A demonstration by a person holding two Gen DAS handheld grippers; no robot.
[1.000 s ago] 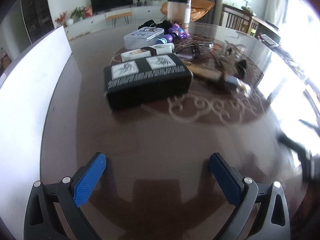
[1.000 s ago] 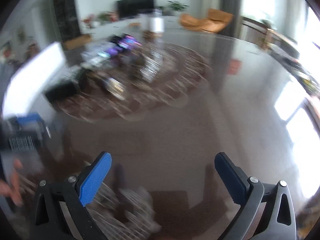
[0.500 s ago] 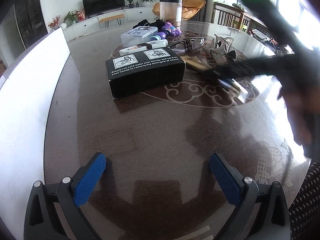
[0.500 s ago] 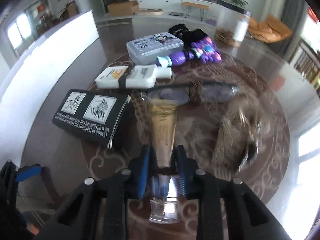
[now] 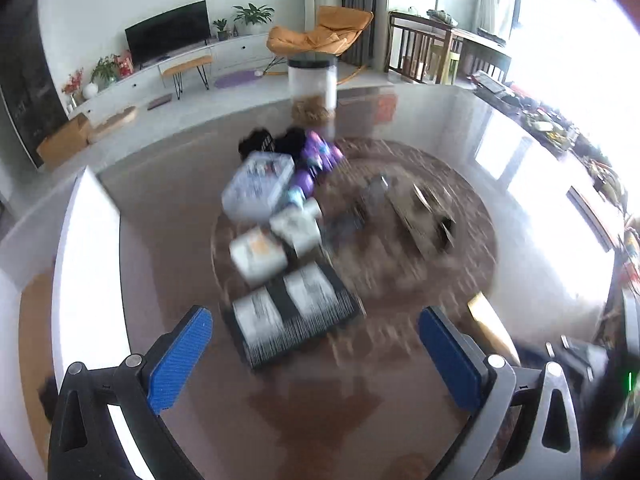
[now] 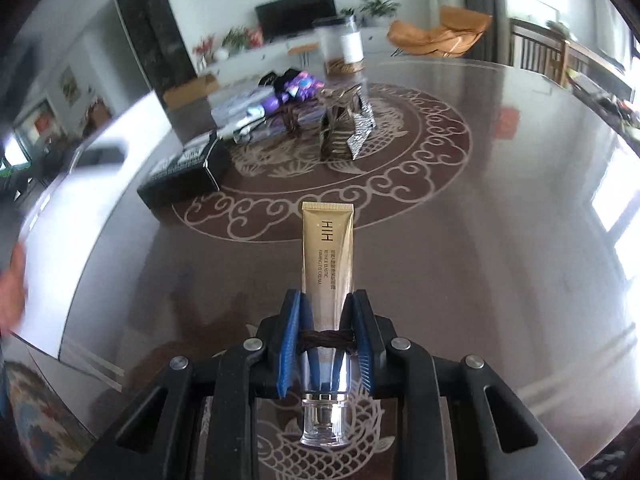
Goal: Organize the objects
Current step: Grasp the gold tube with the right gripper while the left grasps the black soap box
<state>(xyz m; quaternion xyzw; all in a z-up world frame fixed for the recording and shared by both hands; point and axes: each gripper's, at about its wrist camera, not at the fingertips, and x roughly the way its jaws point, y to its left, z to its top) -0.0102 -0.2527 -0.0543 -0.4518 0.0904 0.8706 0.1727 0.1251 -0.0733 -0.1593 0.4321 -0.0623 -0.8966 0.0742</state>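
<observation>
While your right gripper (image 6: 327, 336) pinches the gold tube (image 6: 327, 258) low near its cap above the table (image 6: 500, 264), it may pivot and slip; left gripper (image 5: 316, 354) hangs spread, empty.

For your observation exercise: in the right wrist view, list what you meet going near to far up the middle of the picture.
right gripper → gold tube → crumpled foil packet → clear jar → television.

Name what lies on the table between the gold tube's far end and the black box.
Nothing: in the right wrist view, only bare table with its pale scroll pattern runs from the gold tube to the black box.
</observation>
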